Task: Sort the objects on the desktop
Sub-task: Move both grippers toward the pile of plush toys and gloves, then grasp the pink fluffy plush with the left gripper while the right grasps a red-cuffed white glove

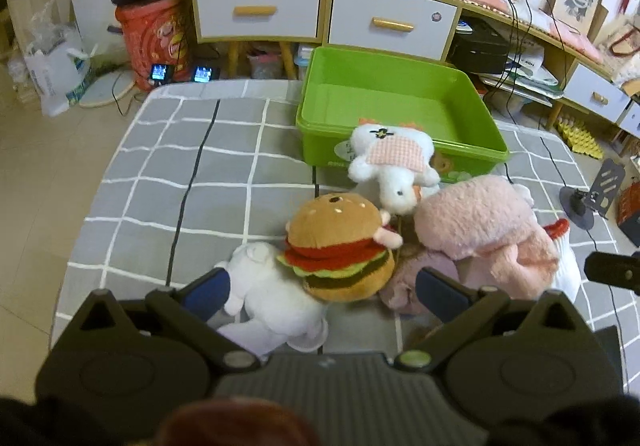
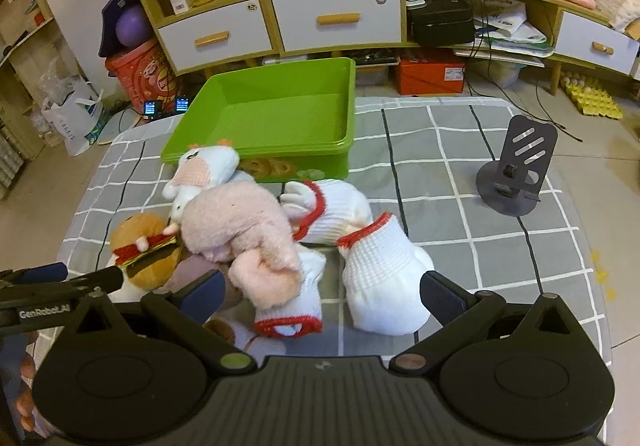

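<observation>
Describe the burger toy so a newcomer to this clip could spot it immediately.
Start at the green bin on the grey checked cloth; a heap of soft toys lies in front of it. The burger plush sits at the heap's left, between a white plush and a pink one. It alone is brown, with red and green layers.

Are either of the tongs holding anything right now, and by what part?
Nothing is held. The left tongs are open above the burger plush; the right tongs are open above the gloves and pink plush. The green bin is empty.
</observation>
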Demonstrator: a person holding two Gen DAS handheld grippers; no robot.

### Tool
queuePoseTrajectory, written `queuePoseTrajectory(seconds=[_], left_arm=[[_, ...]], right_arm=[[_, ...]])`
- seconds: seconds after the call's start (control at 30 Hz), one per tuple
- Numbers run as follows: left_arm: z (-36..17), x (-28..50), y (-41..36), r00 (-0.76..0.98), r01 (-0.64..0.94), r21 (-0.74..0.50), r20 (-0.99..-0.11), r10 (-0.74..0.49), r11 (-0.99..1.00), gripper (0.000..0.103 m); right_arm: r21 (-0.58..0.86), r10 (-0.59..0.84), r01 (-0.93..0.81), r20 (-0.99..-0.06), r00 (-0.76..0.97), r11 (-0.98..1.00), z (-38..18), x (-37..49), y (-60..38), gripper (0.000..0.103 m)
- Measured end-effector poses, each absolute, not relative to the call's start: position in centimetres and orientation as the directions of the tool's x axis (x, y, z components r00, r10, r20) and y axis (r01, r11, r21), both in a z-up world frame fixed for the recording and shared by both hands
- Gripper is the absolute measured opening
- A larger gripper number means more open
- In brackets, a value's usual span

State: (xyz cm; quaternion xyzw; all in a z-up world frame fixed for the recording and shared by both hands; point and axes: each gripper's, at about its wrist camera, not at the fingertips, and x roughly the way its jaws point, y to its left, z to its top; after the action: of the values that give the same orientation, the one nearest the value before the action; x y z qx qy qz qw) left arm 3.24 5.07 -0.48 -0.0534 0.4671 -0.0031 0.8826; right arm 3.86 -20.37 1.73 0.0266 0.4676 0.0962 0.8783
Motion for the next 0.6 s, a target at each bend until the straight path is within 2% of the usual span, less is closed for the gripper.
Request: queuePoseTrajectory(seconds=[0.3, 0.6], left_arm=[[-1.7, 6.3, 6.7, 0.535, -0.099, -0.207, -0.836, -0.124, 0.973, 0.102], [-1.6, 7.8, 3.8, 0.563, 0.001, -0.282, -0.793, -0.234, 0.959, 0.102]], right_arm=[[0.164, 0.185, -0.086, -0.837, 0.515, 0.983, -0.3, 5.9, -21.9, 0.103], [0.154, 0.145, -0.018, -0.877, 0.458, 0.988, -3.5, 7.9, -24.5, 0.103]])
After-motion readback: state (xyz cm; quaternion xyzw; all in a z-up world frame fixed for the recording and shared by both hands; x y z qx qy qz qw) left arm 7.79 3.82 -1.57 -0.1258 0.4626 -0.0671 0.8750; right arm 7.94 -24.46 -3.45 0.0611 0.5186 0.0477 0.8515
